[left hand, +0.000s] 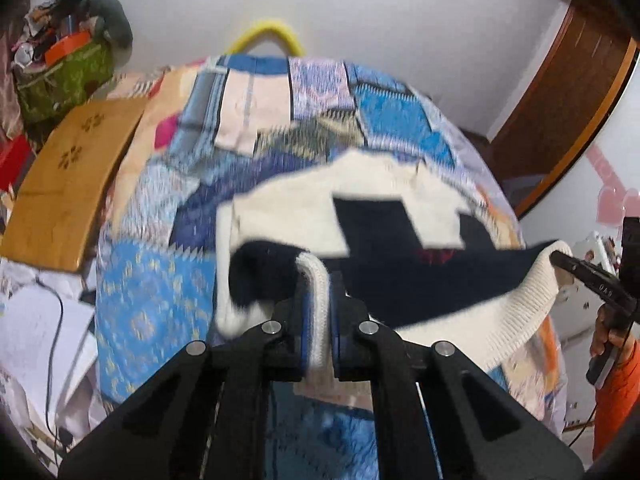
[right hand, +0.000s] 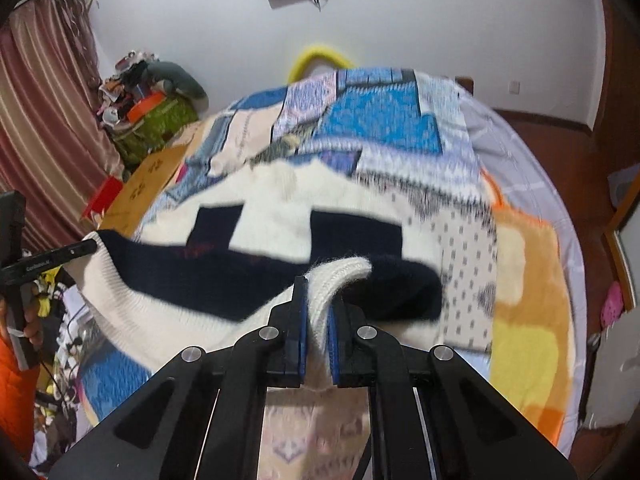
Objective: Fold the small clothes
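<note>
A small knitted sweater [left hand: 304, 208], cream with navy blocks and a ribbed cream hem, hangs stretched above the bed between my two grippers. My left gripper [left hand: 318, 280] is shut on the ribbed hem at its left corner. My right gripper [right hand: 316, 292] is shut on the hem at the right corner; the sweater [right hand: 280, 204] spreads away from it. The right gripper also shows in the left wrist view [left hand: 560, 258] at the hem's far end, and the left gripper shows in the right wrist view [right hand: 86, 247]. The far part of the sweater rests on the patchwork bedspread [left hand: 168, 300].
The bed [right hand: 520, 240] fills most of both views. A wooden board [left hand: 68, 176] and a pile of clutter [left hand: 68, 60] lie to the left. A yellow hoop [left hand: 264, 32] stands behind the bed. A wooden door [left hand: 560, 112] is at right. Papers and cables [left hand: 36, 320] lie at the lower left.
</note>
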Motion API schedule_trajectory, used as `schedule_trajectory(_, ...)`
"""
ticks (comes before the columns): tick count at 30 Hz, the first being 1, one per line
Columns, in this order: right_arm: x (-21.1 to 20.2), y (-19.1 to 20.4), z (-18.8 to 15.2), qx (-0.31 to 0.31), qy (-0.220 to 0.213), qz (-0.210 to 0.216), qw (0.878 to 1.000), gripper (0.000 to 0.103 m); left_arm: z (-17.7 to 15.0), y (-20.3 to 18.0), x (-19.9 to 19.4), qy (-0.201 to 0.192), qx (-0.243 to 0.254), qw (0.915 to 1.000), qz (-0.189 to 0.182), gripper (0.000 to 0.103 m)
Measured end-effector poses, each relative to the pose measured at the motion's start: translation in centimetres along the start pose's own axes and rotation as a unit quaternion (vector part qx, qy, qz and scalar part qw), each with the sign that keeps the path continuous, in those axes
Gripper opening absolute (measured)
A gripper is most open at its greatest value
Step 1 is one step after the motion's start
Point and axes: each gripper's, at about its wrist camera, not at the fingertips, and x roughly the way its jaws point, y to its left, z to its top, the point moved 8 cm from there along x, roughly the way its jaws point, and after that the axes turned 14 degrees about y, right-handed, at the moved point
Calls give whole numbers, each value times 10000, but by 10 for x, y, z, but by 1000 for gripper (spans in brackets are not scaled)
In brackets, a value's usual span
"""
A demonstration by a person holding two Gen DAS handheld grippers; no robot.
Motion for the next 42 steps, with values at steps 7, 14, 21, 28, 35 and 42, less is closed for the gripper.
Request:
schedule_trajectory(7,5,-17,47,180,-214,-125,9995,7,54,15,13,-125,-198,9995,212,7)
schedule_trajectory(14,41,-48,85,567,-96,-175,9982,7,90,54,64,168,-650,9970,389,7)
schedule_trajectory(21,94,-70,95,794,332,-260,9960,7,98,82,116,575,-853,9933,534,8)
schedule_trajectory(28,114,-81,95,996,627,-58,9930,8,107,92,130,629,-755,9909,924,8)
schedule_trajectory(35,88,-83,111,1029,365,-218,9938,30,116,96,111,531,-726,9903,1055,12)
schedule_trajectory(42,53,-69,117,706,133,-384,9967,37,118,87,73,172,-675,9916,1089,41)
